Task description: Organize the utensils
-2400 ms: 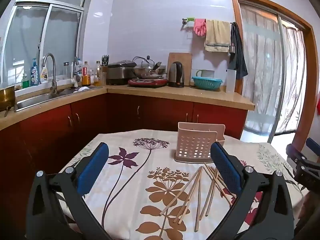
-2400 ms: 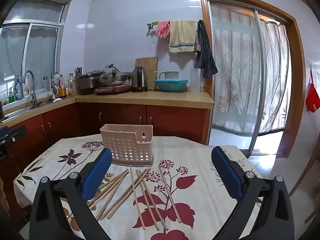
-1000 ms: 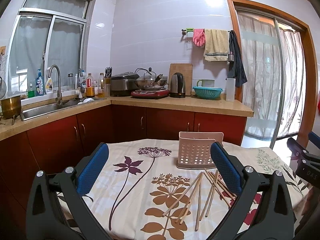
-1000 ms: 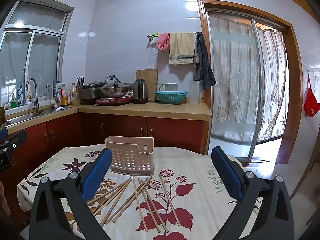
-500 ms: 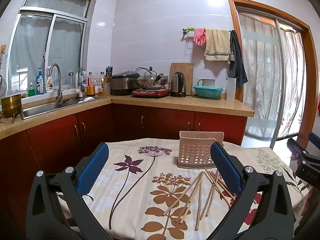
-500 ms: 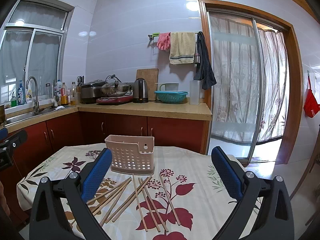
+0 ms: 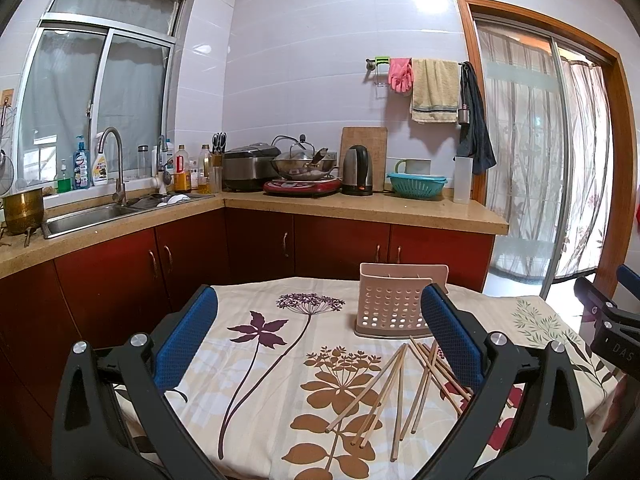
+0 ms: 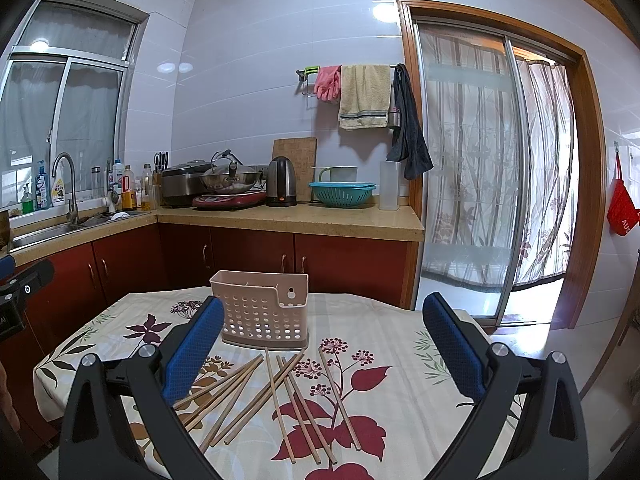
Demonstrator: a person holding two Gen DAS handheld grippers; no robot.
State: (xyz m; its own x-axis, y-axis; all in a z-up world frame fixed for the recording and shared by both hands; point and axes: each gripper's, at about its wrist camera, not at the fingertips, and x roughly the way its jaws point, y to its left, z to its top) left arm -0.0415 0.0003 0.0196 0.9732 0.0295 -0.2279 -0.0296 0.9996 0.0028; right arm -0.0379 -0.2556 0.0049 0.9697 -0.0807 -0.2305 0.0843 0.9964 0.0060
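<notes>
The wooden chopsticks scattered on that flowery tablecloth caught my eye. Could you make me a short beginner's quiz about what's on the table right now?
1. True or false: the wooden chopsticks already stand inside the pink perforated plastic utensil holder.
2. Which is the state of the left gripper and the right gripper? A: both open and empty; B: both shut on chopsticks; C: one holds the holder.
3. Fill in: the holder stands upright on the floral ___, beyond the chopsticks.

Key: 1 false, they lie loose on the cloth in front of it. 2 A. 3 tablecloth.
</notes>
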